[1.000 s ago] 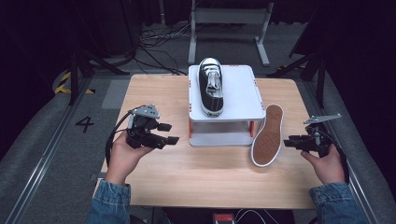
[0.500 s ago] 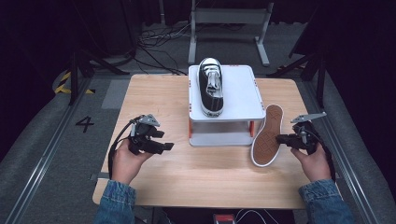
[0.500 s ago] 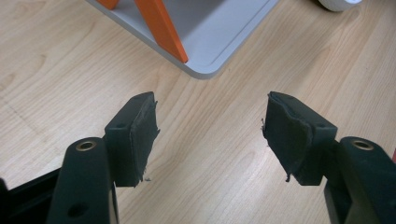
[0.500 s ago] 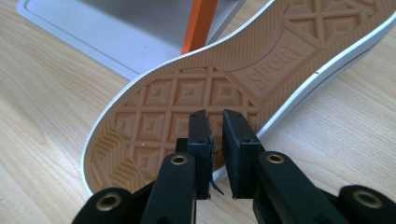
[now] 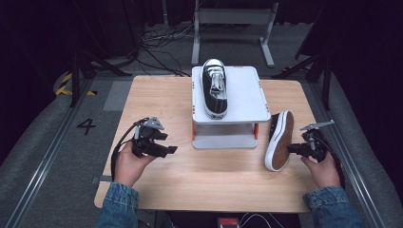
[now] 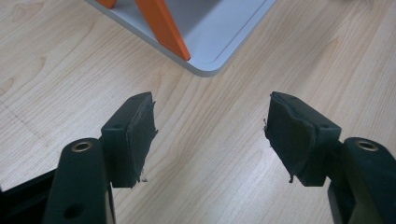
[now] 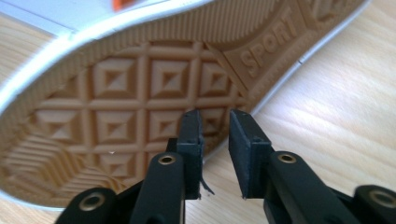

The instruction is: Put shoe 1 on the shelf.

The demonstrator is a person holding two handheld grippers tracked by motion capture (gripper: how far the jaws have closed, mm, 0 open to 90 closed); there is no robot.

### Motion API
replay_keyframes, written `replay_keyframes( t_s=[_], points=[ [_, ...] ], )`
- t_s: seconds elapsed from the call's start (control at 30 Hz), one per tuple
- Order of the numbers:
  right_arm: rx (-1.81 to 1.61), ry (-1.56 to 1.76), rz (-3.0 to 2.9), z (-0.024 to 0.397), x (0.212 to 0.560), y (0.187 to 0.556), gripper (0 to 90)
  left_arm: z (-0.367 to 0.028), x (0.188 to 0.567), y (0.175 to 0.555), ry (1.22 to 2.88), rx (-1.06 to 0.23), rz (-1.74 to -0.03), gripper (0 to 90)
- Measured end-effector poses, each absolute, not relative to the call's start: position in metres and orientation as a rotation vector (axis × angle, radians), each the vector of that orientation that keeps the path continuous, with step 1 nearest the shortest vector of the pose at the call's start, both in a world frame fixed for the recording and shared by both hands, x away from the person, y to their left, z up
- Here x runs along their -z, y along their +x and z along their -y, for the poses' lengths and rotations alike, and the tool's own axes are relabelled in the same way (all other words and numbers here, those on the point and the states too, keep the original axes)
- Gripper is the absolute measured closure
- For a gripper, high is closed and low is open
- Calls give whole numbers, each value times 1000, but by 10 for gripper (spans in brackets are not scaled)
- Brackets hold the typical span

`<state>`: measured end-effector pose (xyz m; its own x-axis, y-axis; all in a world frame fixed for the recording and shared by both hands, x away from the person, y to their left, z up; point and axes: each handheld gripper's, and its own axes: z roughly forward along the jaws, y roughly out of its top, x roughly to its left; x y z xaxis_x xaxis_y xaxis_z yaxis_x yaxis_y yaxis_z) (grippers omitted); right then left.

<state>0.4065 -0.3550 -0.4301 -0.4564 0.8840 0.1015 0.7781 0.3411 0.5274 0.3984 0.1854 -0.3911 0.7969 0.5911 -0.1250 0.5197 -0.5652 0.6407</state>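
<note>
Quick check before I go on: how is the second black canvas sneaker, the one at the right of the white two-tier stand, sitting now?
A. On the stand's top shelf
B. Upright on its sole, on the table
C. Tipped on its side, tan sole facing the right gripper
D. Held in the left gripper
C: the black canvas sneaker lies on its side beside the white two-tier stand, its tan patterned sole turned toward the right gripper.

Changes, positions given against the white stand (image 5: 247, 92):

- Your left gripper (image 5: 164, 149): drawn back from the stand's left front, now lower and nearer your edge of the table; jaws wide apart.
- Your right gripper (image 5: 291, 149): moved in toward the tipped shoe (image 5: 279, 140) leaning at the stand's right; jaws narrowed, tips at its sole.
</note>
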Motion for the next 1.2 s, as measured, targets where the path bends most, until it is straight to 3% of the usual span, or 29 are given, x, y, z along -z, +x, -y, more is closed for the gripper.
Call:
replay_keyframes(
  t_s=[0.13, 0.5, 0.7, 0.97, 1.2],
  points=[
    [-747, 1548, -2384, 360, 433, 406, 642, -187, 393, 398, 2300, -145, -828, 330],
    [-896, 1363, -2342, 335, 383, 408, 640, -190, 395, 399, 2288, -140, -841, 330],
    [-893, 1279, -2387, 301, 377, 422, 698, -188, 398, 400, 2298, -134, -836, 331],
    [-757, 1262, -2436, 286, 391, 430, 900, -188, 399, 399, 2302, -135, -830, 333],
    [-809, 1320, -2385, 313, 384, 420, 900, -187, 400, 399, 2305, -133, -834, 333]
  ],
)
